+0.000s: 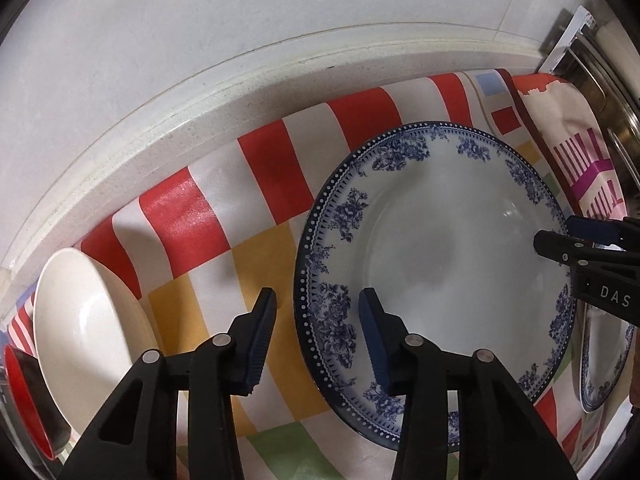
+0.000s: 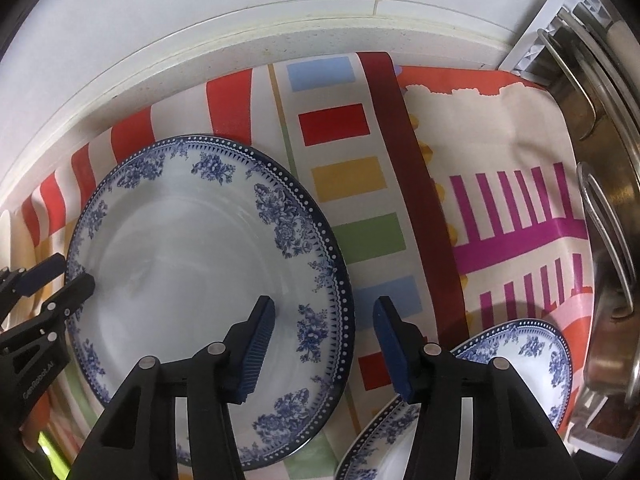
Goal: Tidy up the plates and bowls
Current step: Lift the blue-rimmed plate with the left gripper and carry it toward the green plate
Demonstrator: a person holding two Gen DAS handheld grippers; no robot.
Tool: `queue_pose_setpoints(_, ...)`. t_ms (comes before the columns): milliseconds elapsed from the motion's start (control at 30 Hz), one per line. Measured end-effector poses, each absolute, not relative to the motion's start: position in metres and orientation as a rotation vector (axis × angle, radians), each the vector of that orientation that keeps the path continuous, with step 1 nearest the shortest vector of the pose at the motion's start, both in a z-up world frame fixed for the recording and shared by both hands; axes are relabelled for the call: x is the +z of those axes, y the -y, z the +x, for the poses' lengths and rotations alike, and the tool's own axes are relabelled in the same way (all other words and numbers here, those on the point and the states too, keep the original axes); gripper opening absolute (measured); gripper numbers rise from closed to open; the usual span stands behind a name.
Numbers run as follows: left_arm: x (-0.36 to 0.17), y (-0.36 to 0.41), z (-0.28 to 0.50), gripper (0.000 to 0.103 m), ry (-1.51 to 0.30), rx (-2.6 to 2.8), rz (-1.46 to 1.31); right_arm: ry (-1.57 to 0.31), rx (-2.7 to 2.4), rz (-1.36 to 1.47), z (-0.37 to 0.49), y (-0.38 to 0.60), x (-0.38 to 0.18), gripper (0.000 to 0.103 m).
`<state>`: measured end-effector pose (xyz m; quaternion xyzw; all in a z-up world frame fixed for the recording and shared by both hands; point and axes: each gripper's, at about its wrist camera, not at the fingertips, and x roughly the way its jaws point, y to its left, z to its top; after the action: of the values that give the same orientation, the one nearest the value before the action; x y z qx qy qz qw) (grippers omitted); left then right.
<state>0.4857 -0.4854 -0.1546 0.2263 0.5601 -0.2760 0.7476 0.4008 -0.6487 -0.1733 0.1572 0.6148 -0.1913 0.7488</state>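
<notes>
You've got both claws straddling the big floral plate's rim: left claw and right claw spread, not yet pinching. Next, squeeze both evenly, then lift level.

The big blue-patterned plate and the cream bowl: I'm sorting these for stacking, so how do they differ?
The big plate is flat with a blue floral rim; the cream bowl is deeper and plain. Both grippers straddle the plate's rim; nothing is at the bowl. Both rest on the colourful mat.
</notes>
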Motion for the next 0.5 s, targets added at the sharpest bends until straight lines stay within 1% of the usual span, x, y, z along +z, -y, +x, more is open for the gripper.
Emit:
queue_pose_setpoints(233,-0.1579,0.4866,0.4834,0.039,-1.245,-0.623,0.475,-1.349,-0.392,0.383,0.3976,0.6490,-0.1775,0.051)
queue_pose_setpoints(300,-0.1584,0.4863,0.4823,0.039,-1.244,-0.623,0.472,-1.342,-0.383,0.398,0.3968,0.6480,-0.1779,0.047)
queue_pose_setpoints(400,-0.1570,0.4827,0.4825,0.038,-1.242,-0.621,0.468,-1.339,-0.386,0.403,0.3958,0.6468,-0.1780,0.046)
queue_pose_setpoints(467,-0.1572,0.4824,0.4821,0.037,-1.237,-0.615,0.468,-1.333,-0.409,0.410,0.3939,0.6478,-0.1772,0.040)
queue_pose_setpoints(500,-0.1570,0.4826,0.4815,0.037,-1.238,-0.612,0.469,-1.330,-0.417,0.420,0.3928,0.6491,-0.1767,0.038)
